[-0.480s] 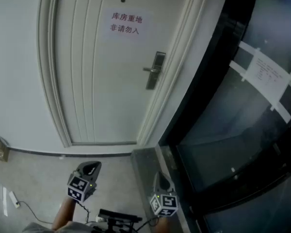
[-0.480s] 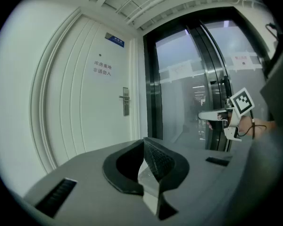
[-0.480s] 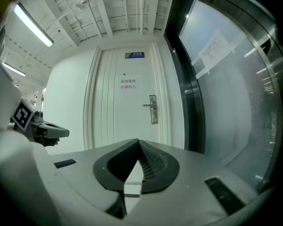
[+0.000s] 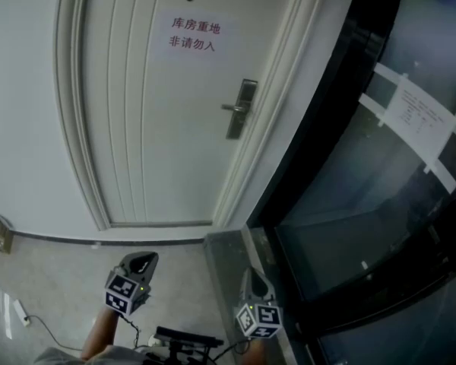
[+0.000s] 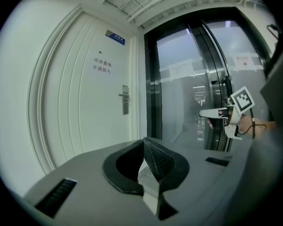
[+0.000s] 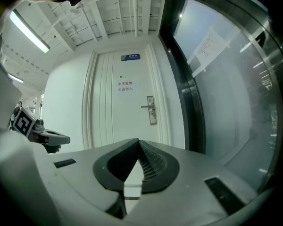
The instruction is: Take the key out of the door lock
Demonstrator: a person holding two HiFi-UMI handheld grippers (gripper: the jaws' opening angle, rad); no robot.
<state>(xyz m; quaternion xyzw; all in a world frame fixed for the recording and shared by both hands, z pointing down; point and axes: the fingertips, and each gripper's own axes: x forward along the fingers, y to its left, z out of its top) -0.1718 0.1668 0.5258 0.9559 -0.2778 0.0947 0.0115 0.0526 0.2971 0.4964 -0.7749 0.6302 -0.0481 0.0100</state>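
On door (image 4: 137, 128), upper centre, paper sign (image 4: 192, 34) is read: "库房重地 非请勿入". Right of centre lock plate (image 4: 242, 109) is seen; key too small to be told. Low in frame, left claw (image 4: 142, 263) and right claw (image 4: 252, 280) are pressed together, empty.

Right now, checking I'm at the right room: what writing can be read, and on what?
"库房重地": paper sign on the door, top line.
"非请勿入": same sign, second line.
Blue plate above the door: too small to read.
Sheet taped on the glass wall: too small to read.
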